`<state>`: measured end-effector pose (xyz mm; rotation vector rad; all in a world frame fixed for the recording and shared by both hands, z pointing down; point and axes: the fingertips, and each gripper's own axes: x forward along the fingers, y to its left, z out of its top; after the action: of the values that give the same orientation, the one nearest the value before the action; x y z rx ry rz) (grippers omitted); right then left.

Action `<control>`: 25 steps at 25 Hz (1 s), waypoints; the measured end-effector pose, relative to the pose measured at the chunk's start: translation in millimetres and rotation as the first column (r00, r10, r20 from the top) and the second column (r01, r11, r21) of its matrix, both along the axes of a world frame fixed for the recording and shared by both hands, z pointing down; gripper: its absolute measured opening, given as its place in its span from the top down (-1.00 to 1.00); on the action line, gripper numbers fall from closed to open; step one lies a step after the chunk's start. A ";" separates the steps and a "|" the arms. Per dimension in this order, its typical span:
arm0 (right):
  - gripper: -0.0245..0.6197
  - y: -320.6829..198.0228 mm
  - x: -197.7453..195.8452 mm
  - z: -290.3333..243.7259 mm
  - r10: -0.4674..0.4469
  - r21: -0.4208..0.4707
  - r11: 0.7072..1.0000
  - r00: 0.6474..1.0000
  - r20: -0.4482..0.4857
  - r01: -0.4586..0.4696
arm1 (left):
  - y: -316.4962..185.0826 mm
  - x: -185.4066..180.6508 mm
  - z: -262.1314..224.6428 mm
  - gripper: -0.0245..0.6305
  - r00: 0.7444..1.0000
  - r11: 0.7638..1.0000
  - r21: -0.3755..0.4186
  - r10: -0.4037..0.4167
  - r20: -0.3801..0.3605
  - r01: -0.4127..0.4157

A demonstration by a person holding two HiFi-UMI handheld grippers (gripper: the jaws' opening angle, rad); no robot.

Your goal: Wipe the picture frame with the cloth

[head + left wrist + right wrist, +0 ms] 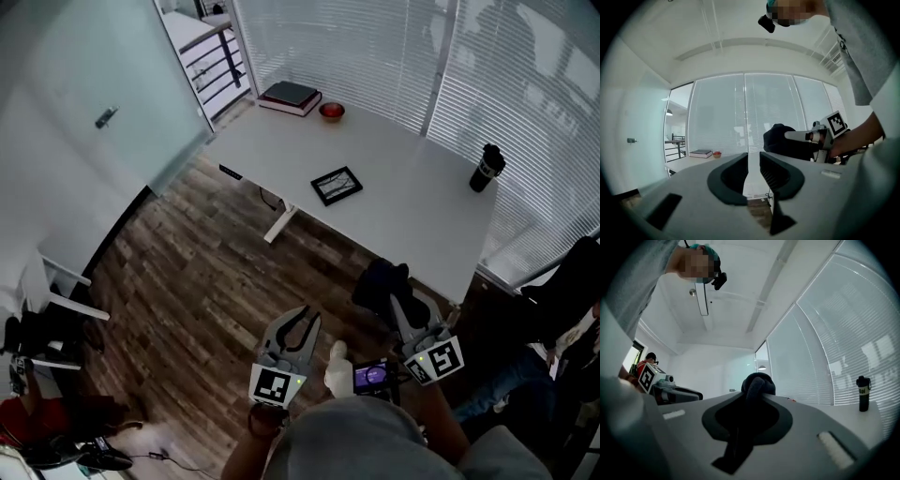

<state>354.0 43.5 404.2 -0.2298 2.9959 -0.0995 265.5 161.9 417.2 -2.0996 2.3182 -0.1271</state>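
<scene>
The white table (pixel 403 187) stands well ahead of the person, and the picture frame (pixel 337 185) lies flat near its middle, well apart from both grippers. The frame looks light, stiff and probably glazed, so it may slide under wiping; I would steady it at one edge. The dark cloth (pixel 758 385) is soft and bunched, clamped in the jaws of the right gripper (pixel 401 305). The left gripper (pixel 753 161) has its jaws a little apart, with nothing between them.
</scene>
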 end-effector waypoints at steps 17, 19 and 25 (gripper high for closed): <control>0.78 -167.2 -98.5 31.3 0.203 -0.037 0.977 0.972 -0.122 -0.209 | -132.8 -134.0 52.2 0.23 0.974 0.947 -0.238 0.227 0.014 -0.217; 0.78 -179.4 -108.3 37.8 0.228 -0.030 0.972 0.961 -0.156 -0.235 | -145.4 -152.5 65.5 0.18 0.961 0.928 -0.265 0.275 0.013 -0.262; 0.78 -214.5 -134.2 61.5 0.363 0.052 0.930 0.884 -0.294 -0.365 | -190.0 -208.1 103.8 -0.01 0.894 0.840 -0.332 0.448 -0.020 -0.429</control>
<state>219.8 -171.1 465.7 -0.8788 3.1797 -0.0340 57.4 -28.1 521.0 -2.6812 1.8156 -0.5947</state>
